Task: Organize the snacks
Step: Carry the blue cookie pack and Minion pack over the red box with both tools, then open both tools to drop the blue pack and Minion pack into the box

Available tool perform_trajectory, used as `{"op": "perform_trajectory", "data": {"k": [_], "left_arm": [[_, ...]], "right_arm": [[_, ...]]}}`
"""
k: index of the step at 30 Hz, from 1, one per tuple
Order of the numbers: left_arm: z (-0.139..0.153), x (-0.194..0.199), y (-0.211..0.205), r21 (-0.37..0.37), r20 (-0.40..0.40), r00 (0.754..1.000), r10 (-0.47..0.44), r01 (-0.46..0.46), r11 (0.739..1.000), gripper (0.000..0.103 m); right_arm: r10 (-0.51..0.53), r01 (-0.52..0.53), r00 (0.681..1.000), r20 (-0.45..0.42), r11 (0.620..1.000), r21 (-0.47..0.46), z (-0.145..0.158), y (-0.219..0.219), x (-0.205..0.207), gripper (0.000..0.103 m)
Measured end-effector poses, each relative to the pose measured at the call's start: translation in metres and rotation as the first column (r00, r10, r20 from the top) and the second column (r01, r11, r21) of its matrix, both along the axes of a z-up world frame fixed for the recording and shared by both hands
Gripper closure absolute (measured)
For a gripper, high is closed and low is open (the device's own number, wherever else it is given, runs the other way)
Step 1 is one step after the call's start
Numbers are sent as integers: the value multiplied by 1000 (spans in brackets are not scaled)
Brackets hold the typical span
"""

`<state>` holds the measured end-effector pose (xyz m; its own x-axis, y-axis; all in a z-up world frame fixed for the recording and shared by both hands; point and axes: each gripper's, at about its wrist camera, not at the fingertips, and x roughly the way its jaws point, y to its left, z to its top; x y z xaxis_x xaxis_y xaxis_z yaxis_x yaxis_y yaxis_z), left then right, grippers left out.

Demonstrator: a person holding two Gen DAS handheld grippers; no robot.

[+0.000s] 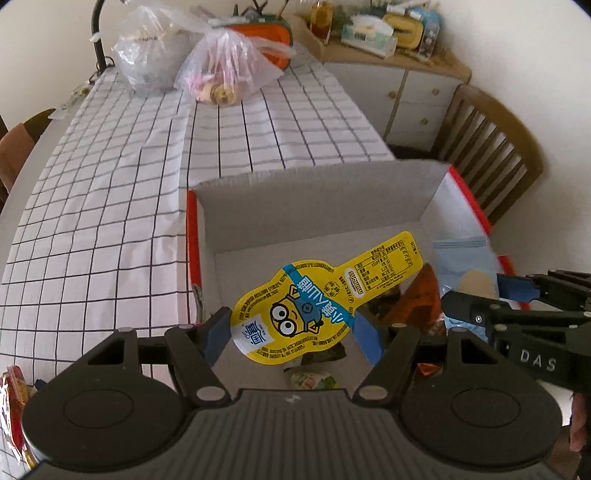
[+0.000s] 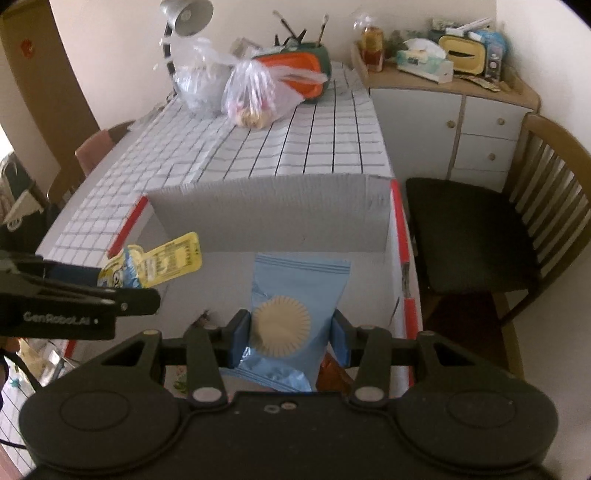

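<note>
My left gripper (image 1: 291, 336) is shut on a yellow snack pack with a cartoon face (image 1: 314, 302), held above the open cardboard box (image 1: 314, 199). The same yellow snack pack (image 2: 155, 266) shows at the left of the right wrist view, in the left gripper (image 2: 85, 277). My right gripper (image 2: 291, 339) is shut on a light blue biscuit packet (image 2: 295, 295), also over the box (image 2: 273, 218). That blue packet (image 1: 465, 269) and the right gripper (image 1: 517, 291) appear at the right of the left wrist view. Several snack wrappers (image 1: 314, 380) lie on the box floor.
The box with red edges sits on a checked tablecloth (image 1: 110, 192). Two tied plastic bags (image 1: 221, 70) and an orange container (image 1: 266, 33) stand at the far end. A wooden chair (image 2: 517, 221) and a white cabinet (image 2: 461, 129) are to the right. A red wrapper (image 1: 13, 406) lies at the near left.
</note>
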<state>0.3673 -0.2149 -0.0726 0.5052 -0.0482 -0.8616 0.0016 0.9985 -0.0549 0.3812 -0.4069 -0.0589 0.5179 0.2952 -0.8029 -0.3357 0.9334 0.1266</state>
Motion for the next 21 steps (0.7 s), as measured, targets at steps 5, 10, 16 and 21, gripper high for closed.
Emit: {"op": "perform_trajectory", "data": {"k": [5, 10, 16, 21], "left_arm": [[-15, 14, -9, 27, -31, 1000, -6, 7, 1000, 33], [-27, 21, -20, 51, -58, 998, -31, 33, 998, 33], [-46, 28, -29, 79, -109, 994, -31, 40, 996, 32], [-50, 31, -30, 88, -122, 992, -25, 36, 996, 32]], "right_arm": [[24, -24, 999, -27, 999, -22, -13, 2, 9, 59], [41, -43, 998, -49, 998, -36, -22, 1, 9, 59], [61, -63, 997, -40, 997, -46, -23, 2, 10, 59], [76, -78, 996, -37, 995, -57, -24, 3, 12, 58]]}}
